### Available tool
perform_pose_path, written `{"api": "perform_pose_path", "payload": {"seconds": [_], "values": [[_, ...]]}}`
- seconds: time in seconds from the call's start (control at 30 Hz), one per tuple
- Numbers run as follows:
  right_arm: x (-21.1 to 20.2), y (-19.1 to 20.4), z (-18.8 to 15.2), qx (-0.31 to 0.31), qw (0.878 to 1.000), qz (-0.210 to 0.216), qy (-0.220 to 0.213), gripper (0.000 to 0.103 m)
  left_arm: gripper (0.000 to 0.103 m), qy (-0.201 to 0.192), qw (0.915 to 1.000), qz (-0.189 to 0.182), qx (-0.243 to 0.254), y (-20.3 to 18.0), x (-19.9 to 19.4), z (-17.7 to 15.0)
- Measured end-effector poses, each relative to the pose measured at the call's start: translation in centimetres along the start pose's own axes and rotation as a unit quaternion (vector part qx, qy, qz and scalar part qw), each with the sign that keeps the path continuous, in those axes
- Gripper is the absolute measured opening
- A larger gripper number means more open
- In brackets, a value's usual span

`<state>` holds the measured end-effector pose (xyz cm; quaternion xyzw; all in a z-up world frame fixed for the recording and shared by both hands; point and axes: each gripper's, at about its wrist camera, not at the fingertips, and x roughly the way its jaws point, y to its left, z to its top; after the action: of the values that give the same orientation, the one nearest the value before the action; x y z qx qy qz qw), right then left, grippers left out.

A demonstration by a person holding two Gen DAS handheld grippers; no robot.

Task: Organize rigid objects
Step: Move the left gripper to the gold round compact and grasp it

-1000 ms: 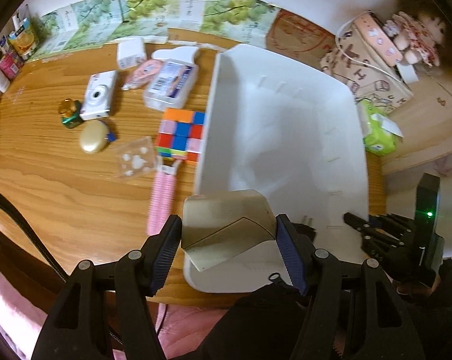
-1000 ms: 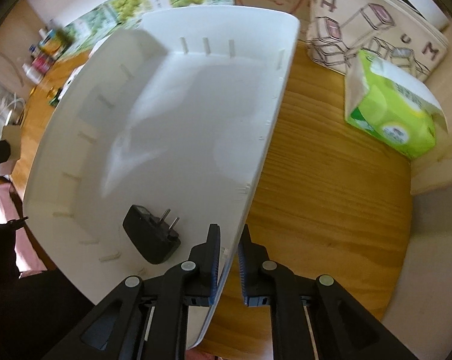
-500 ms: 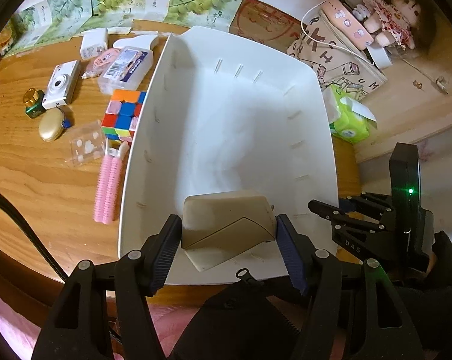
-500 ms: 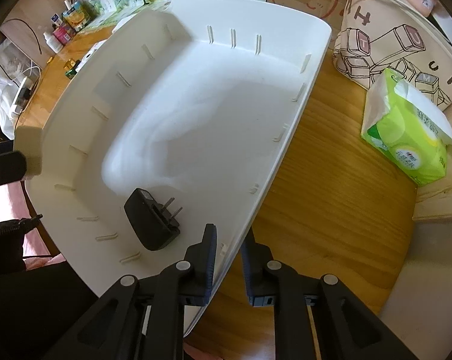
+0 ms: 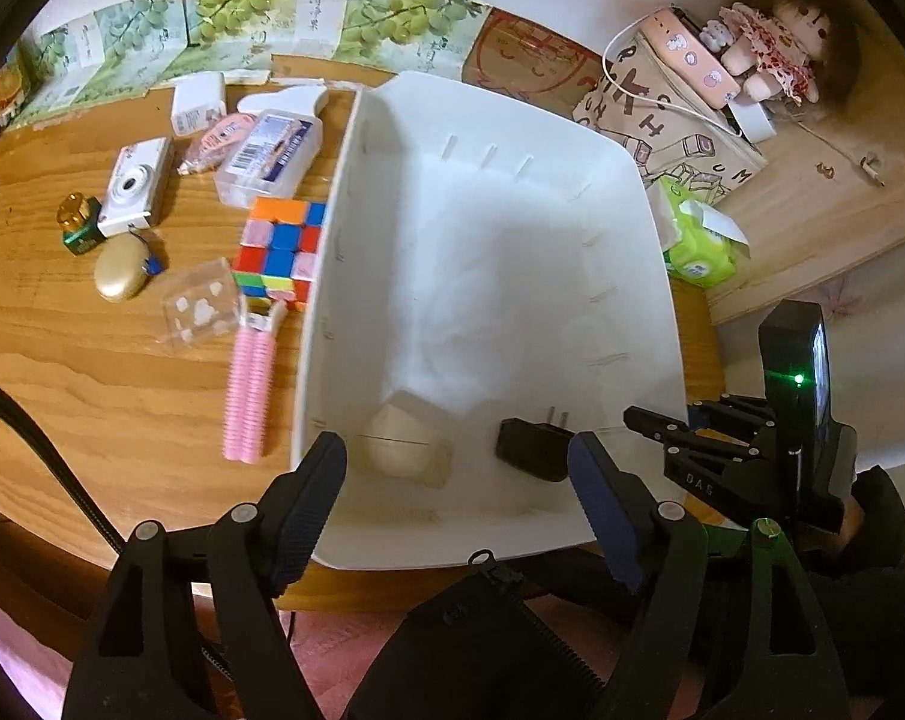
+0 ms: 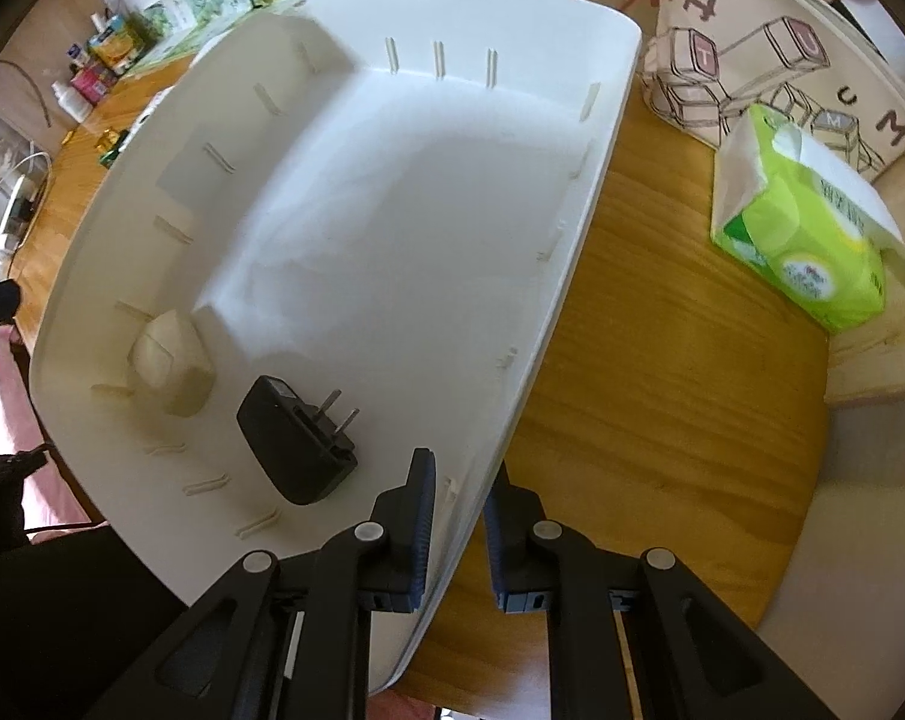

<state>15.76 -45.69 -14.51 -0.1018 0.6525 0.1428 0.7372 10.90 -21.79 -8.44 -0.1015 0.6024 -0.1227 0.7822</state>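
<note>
A large white bin (image 5: 626, 192) stands on the wooden table. Inside it lie a beige angular box (image 5: 405, 444) and a black plug adapter (image 5: 530, 447), both near the front wall. They also show in the right wrist view: the box (image 6: 173, 369) and the adapter (image 6: 299, 447). My left gripper (image 5: 458, 480) is open and empty above the bin's front edge. My right gripper (image 6: 458, 483) is shut on the bin's right rim (image 6: 578, 240), one finger inside and one outside.
Left of the bin lie a Rubik's cube (image 5: 278, 252), a pink ribbed handle (image 5: 249, 390), a clear packet (image 5: 203, 309), a gold case (image 5: 119, 276), a white camera (image 5: 134, 183) and a clear plastic case (image 5: 269, 153). A green tissue pack (image 6: 812, 252) and a printed bag (image 6: 770, 60) sit right of the bin.
My left gripper has opened and let go of the beige box, which now lies inside the bin near the black adapter. My right gripper stays clamped on the bin's rim.
</note>
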Motion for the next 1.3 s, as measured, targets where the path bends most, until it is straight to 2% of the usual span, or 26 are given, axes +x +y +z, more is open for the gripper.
{"api": "perform_pose_path", "payload": {"seconds": [0.33,0.6,0.87,1.07,1.3], "values": [[0.3,-0.4,0.0,0.083,0.996,-0.018,-0.001,0.011,0.079,-0.061,0.9975,0.034,0.012,5.2,-3.3,0.9],[0.6,-0.3,0.0,0.153,0.987,-0.049,-0.007,0.011,0.079,-0.07,0.9953,0.06,0.028,9.5,-4.0,2.2],[0.7,-0.6,-0.7,0.22,0.972,-0.081,-0.017,0.011,0.079,-0.049,0.9961,0.071,0.02,14.1,-3.3,3.8],[0.7,-1.0,-1.0,0.265,0.96,-0.091,-0.028,0.012,0.079,-0.005,0.9949,0.101,-0.001,17.9,-1.2,5.0],[0.5,-0.6,-1.5,0.295,0.949,-0.104,-0.032,0.014,0.082,0.031,0.9955,0.087,-0.021,21.4,1.6,6.8]]}}
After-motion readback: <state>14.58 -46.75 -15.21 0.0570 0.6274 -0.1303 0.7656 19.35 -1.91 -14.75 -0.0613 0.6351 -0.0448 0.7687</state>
